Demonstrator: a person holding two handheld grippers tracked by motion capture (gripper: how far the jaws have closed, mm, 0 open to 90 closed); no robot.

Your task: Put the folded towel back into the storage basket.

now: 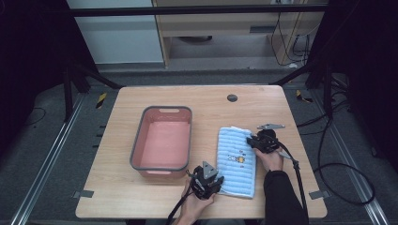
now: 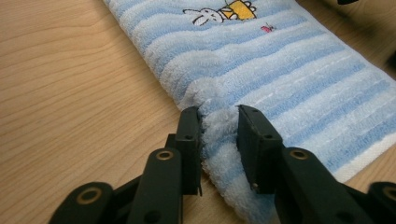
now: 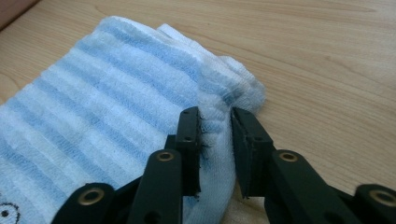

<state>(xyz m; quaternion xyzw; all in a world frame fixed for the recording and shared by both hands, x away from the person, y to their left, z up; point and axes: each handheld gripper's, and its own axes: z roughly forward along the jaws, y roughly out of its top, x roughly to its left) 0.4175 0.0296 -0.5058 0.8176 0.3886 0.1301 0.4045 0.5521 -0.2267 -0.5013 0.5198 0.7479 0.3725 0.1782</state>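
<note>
Basin [image 1: 162,139] — pink, bare inside — sits left of the towel [image 1: 237,161].

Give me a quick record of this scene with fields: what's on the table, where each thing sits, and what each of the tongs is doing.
surface: wooden table
cloth: blue-and-white striped towel, folded, flat on the table, cartoon print facing up
bin: pink basin with grey rim, left of the towel, nothing visible inside
left tongs: pinching the towel's bunched edge at its near left corner
right tongs: pinching the towel's bunched edge at its far right corner
likely next move: lifting the towel by both corners, perhaps toward the basin
</note>
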